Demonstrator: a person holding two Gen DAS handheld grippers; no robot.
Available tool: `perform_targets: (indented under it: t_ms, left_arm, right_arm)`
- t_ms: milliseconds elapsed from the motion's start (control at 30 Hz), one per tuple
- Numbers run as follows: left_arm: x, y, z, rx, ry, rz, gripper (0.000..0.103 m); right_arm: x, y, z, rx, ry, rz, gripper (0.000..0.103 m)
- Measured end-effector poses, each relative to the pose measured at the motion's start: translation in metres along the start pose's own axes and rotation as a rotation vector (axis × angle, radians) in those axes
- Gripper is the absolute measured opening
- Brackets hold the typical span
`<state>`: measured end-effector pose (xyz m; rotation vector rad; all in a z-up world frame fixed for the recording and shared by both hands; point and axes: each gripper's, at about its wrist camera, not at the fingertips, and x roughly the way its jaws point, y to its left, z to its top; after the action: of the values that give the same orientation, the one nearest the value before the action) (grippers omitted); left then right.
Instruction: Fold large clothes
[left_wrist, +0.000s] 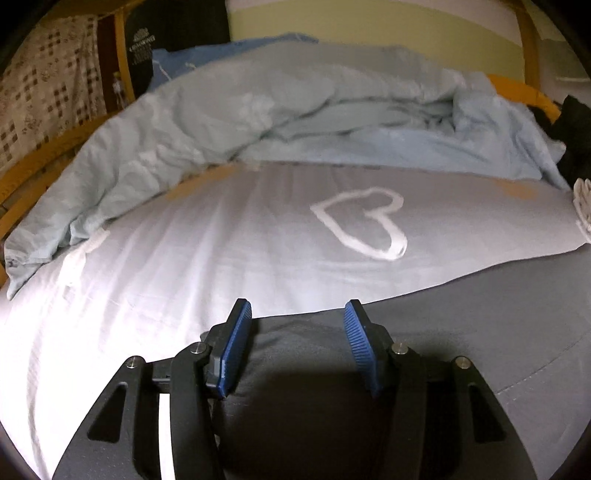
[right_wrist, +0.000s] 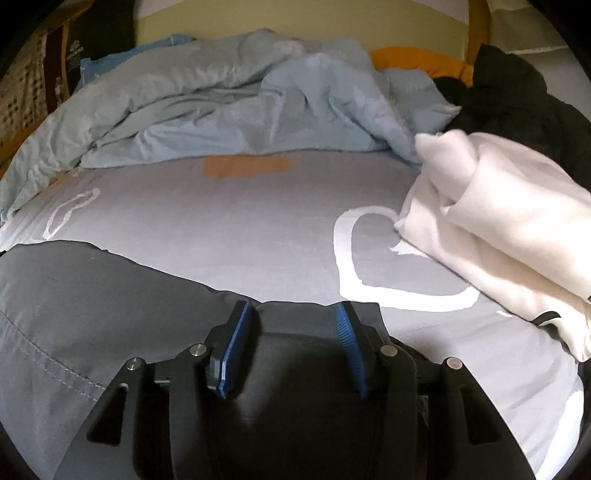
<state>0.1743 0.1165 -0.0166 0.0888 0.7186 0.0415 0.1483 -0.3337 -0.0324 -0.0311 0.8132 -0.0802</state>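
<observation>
Holding both the left gripper and right gripper open over the grey cloth, I might grab only one layer.

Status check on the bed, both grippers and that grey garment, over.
Left gripper and right gripper open, over the grey garment, gripping nothing. Garment spread on the bed sheet. Folded white cloth lies right; rumpled blue duvet behind.

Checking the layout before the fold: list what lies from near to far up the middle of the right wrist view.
right gripper → dark grey garment → grey heart-print sheet → orange patch → rumpled light blue duvet → pale green wall
</observation>
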Motion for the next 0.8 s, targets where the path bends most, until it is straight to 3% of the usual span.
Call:
perform_targets:
  t_ms: [167,300,367,400,467,500,567,700,733,767,800]
  left_arm:
    - [-0.003,-0.003,-0.001,0.013,-0.012,0.028,0.051]
    - [-0.053,0.004,0.004,-0.018,-0.151,0.033,0.048]
    - [-0.095,0.003,0.01,-0.026,-0.24,-0.036,0.048]
    - [-0.114,0.0,0.012,-0.032,-0.274,-0.083,0.048]
    - [-0.151,-0.015,0.012,-0.025,-0.322,-0.205,0.034]
    - [-0.164,-0.025,0.009,-0.015,-0.33,-0.248,0.02]
    - [-0.181,-0.05,-0.003,-0.01,-0.325,-0.337,0.015]
    - [-0.176,-0.091,-0.038,-0.021,-0.239,-0.437,0.015]
    - [-0.169,-0.099,-0.045,-0.028,-0.207,-0.465,0.015]
    - [-0.162,-0.105,-0.049,-0.031,-0.176,-0.49,0.015]
    - [-0.156,-0.113,-0.052,-0.026,-0.156,-0.503,0.015]
  right_arm:
    - [0.005,0.006,0.0,-0.022,0.01,-0.031,0.052]
    - [-0.009,0.001,0.002,-0.004,-0.016,-0.023,0.052]
    - [-0.04,0.002,0.002,0.017,-0.066,-0.029,0.053]
    - [-0.058,0.004,0.002,0.04,-0.09,0.011,0.053]
    - [-0.09,0.01,0.003,0.082,-0.117,0.113,0.058]
    - [-0.105,0.016,0.004,0.091,-0.125,0.17,0.059]
    - [-0.129,0.037,0.003,0.069,-0.124,0.253,0.061]
    - [-0.152,0.08,-0.014,0.032,-0.128,0.28,0.06]
    - [-0.152,0.091,-0.022,0.032,-0.131,0.283,0.055]
    - [-0.149,0.098,-0.027,0.026,-0.125,0.306,0.04]
    - [-0.143,0.107,-0.032,0.015,-0.097,0.34,0.034]
